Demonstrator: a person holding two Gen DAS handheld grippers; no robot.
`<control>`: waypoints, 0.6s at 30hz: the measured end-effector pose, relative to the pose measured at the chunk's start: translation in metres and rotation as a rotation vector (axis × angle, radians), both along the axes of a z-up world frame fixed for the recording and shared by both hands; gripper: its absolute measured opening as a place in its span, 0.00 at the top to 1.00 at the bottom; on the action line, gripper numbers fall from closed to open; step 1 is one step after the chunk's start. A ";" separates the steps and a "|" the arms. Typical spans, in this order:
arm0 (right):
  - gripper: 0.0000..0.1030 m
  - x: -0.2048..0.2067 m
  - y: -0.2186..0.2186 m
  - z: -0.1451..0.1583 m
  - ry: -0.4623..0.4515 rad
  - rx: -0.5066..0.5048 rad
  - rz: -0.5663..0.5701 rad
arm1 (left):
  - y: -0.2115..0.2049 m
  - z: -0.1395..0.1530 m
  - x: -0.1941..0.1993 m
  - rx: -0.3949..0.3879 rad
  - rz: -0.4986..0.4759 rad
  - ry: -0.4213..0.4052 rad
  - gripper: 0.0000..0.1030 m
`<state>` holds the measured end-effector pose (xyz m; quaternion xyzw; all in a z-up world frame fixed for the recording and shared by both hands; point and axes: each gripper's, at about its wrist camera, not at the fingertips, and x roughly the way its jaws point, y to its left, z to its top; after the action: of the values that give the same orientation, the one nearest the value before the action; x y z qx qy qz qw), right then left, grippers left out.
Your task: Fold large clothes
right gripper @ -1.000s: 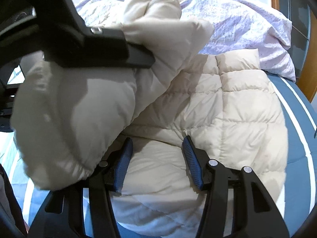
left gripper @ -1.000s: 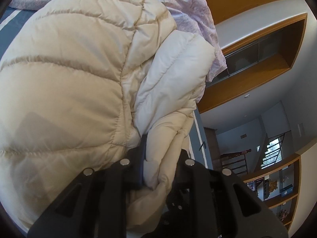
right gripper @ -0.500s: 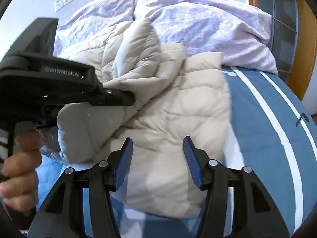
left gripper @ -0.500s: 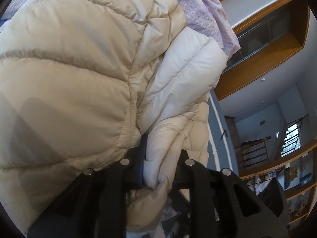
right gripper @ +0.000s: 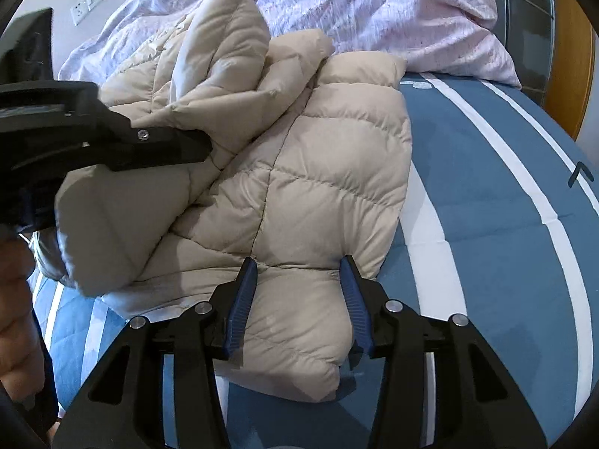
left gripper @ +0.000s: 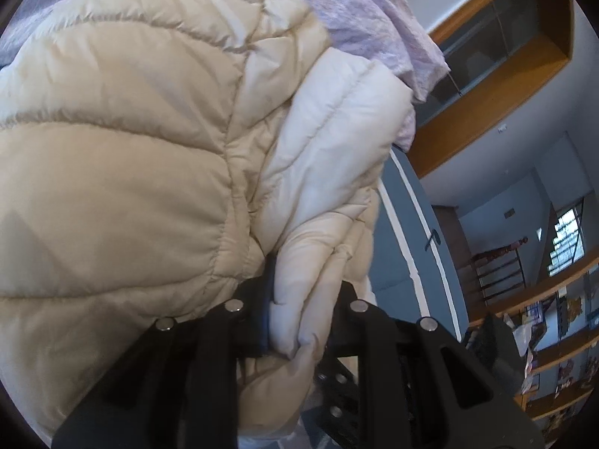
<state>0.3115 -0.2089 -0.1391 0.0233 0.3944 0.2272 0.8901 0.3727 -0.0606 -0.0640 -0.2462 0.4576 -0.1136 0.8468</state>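
Observation:
A cream quilted puffer jacket [right gripper: 318, 187] lies on the blue bed, partly folded. It fills the left wrist view [left gripper: 131, 149]. My left gripper [left gripper: 303, 299] is shut on a thick fold of the jacket and holds that part raised. It also shows in the right wrist view [right gripper: 161, 146] at the left, above the jacket. My right gripper [right gripper: 299, 299] is open and empty, just above the jacket's near edge, its blue pads [right gripper: 239, 310] apart.
A lilac duvet [right gripper: 374, 11] is bunched at the head of the bed. The blue bedsheet with white stripes [right gripper: 486, 224] shows to the right. A wooden headboard and shelves [left gripper: 505, 86] stand beyond. A hand [right gripper: 15, 318] holds the left gripper.
My right gripper has pulled back and up from the jacket, staying open. My left gripper has carried its held fold further left and lower across the jacket.

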 end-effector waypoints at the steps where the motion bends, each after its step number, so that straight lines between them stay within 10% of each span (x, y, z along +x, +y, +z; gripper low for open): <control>1: 0.54 -0.001 0.000 0.000 0.000 0.001 0.000 | -0.003 0.001 0.000 0.000 -0.009 -0.002 0.80; 18: 0.53 -0.007 -0.009 0.003 0.007 0.019 -0.006 | -0.033 -0.011 -0.002 0.027 -0.067 0.029 0.77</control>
<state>0.3050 -0.2181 -0.1360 0.0335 0.3951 0.2280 0.8893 0.3702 -0.0937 -0.0754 -0.2209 0.4792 -0.1319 0.8391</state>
